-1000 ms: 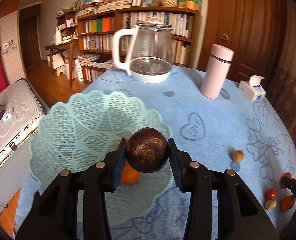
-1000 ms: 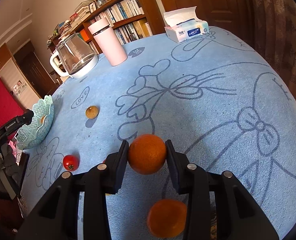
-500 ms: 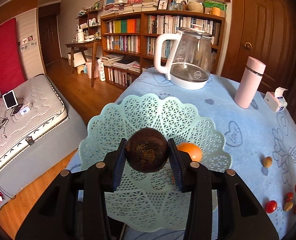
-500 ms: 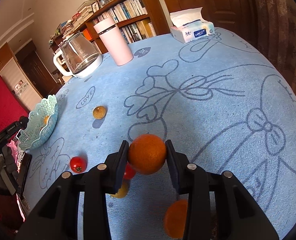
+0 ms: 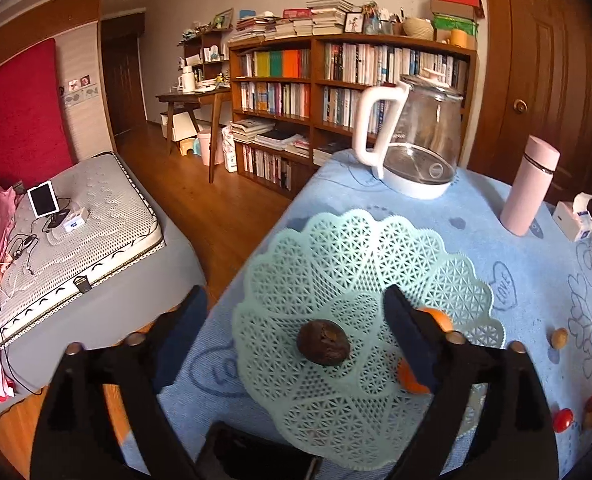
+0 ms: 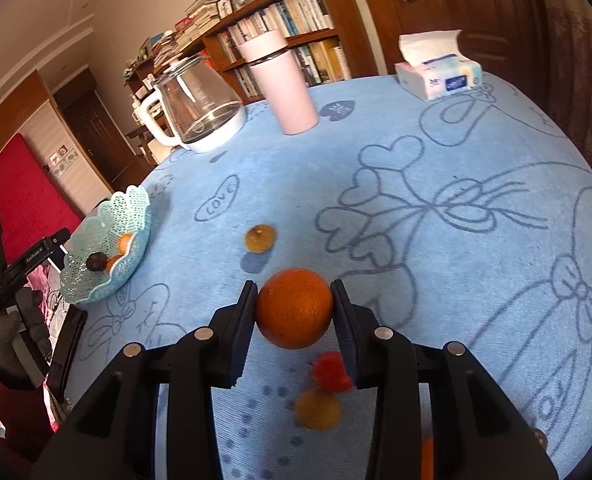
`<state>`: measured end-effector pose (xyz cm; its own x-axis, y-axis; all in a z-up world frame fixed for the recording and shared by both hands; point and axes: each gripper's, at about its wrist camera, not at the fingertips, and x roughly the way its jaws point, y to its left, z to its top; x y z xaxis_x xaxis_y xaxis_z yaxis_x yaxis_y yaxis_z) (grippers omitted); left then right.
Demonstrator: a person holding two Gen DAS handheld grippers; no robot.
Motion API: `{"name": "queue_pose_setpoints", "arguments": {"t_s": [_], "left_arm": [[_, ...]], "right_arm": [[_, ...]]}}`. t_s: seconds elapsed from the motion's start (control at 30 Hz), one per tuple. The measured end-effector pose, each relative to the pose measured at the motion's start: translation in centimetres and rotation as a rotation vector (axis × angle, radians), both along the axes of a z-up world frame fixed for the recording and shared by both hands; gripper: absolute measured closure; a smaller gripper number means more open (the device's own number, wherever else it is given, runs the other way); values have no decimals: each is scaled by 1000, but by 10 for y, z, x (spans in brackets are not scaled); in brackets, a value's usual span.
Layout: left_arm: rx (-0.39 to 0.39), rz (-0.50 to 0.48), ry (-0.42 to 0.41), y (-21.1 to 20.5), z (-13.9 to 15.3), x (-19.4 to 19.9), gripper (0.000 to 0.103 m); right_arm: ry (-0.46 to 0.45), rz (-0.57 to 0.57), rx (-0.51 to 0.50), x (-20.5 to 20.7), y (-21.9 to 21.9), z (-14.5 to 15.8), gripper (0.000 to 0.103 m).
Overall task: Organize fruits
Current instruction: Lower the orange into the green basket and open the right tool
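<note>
Spread wide, the jaws of the left gripper [image 5: 291, 336] hold nothing. From the left wrist camera, a dark round fruit [image 5: 323, 342] lies between them on the floor of the pale green lattice basket [image 5: 336, 264], at about 6 o'clock in the basket. An orange [image 5: 436, 320] sits at its 3 o'clock, partly hidden by the right-hand finger. A glass kettle [image 5: 412, 148] stands at 12 o'clock beyond the basket and a pink flask [image 5: 530, 190] at 2 o'clock. Half a second ago these jaws were clamped on the dark fruit above the basket; now it lies free in the basket.

From the right wrist camera, the right gripper [image 6: 293, 310] has its jaws pressed on a second orange [image 6: 294, 309], held clear of the blue tablecloth [image 6: 456, 240]. A small brown fruit [image 6: 260, 239] lies at 11 o'clock, a red one [image 6: 331, 368] and a yellow one [image 6: 318, 408] at 5 o'clock below the held orange. The basket sits far off at 9 o'clock by the table edge. Compared with a half second ago, the grip on the orange looks unchanged and the view has shifted slightly.

The basket looks to overhang or sit close to the table edge, so a knock from either gripper could probably tip it to the floor. The dark fruit could also roll on the sloping lattice if the fingers brush it on the way out.
</note>
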<state>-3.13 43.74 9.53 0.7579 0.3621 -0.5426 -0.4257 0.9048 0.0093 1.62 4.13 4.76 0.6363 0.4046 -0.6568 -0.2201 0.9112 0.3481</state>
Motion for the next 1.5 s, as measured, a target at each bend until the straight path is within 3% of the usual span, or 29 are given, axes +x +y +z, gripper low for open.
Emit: {"name": "queue_pose_setpoints", "arguments": {"t_s": [0.27,0.57,0.9,1.0,1.07,1.1,1.5], "left_arm": [[-6,31,-36,18,11,-11,3],[-22,28,-78,25,24,-22,3],[-50,10,-80,23,23,-20,3],[-52,11,-81,23,23,-20,3],[-60,15,-83,24,23,-20,3],[-64,17,-84,25,23,-19,3],[-61,0,-70,17,20,-14,3]], "right_arm": [[-30,141,4,12,62,22,65],[-34,342,31,22,164,37,65],[16,506,44,19,261,25,65],[14,523,51,17,272,21,63],[-4,517,50,14,274,20,42],[-19,504,48,14,273,20,38],[-48,390,37,20,240,14,32]]}}
